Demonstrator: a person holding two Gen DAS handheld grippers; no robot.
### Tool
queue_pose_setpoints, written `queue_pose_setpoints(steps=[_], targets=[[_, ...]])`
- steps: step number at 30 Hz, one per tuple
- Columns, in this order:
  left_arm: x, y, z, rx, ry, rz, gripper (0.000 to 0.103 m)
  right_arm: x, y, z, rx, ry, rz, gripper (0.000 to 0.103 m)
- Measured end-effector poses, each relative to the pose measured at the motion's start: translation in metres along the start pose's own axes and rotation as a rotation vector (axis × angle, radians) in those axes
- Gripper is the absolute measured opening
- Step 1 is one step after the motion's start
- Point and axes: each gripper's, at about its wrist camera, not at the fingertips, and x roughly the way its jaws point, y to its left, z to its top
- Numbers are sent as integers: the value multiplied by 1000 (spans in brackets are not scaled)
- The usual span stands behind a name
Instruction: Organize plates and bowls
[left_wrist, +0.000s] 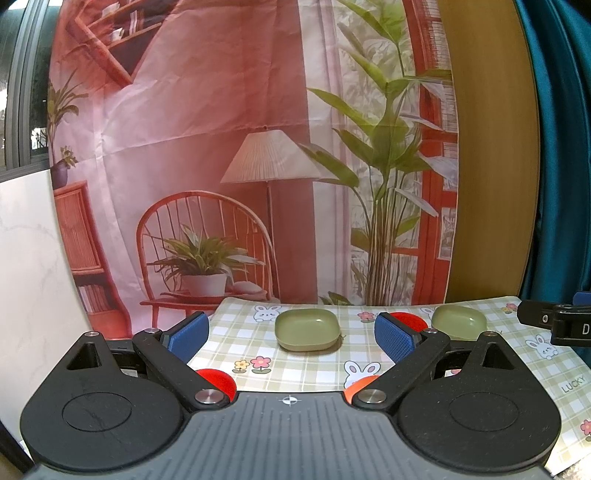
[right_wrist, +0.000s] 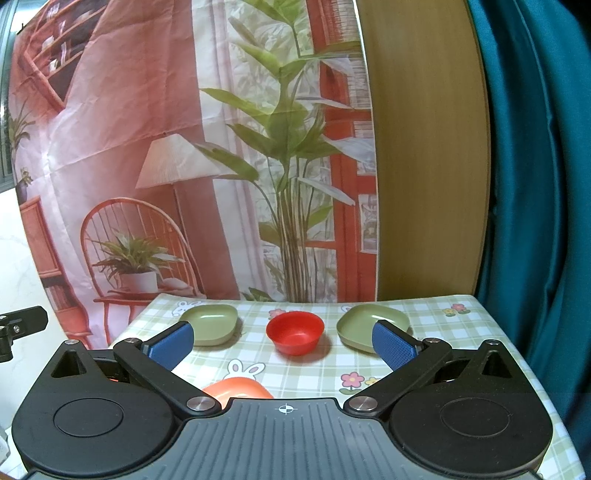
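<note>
A: How far along are you?

B: By the look of it, barely begun. Your left gripper (left_wrist: 291, 336) stands wide open and empty, and so does your right gripper (right_wrist: 283, 341). Nothing is stacked that I can see.

A: Where's everything?

B: Ahead of your right gripper, between its fingers, sits the red bowl (right_wrist: 295, 332) on the desk (right_wrist: 461, 332). A green plate (right_wrist: 211, 324) lies just beyond its left finger, and a second green plate (right_wrist: 369, 326) is partly hidden behind its right finger. All three stand apart in a row. Close under the right gripper's body an orange dish (right_wrist: 236, 389) peeks out; its shape I can't tell.

A: And from the left side?

B: Straight ahead of your left gripper is one green plate. Another red piece (left_wrist: 218, 380) shows just below its left finger, mostly hidden.

A: So what's left?

B: I'd judge all of it: gather the green plates together, likewise the bowls.
</note>
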Motion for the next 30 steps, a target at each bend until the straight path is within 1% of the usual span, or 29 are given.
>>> queue_pose_setpoints(steps=[30], targets=[[0, -2, -2, -5, 4, -5, 98, 0, 2, -1, 0, -2, -2, 103]])
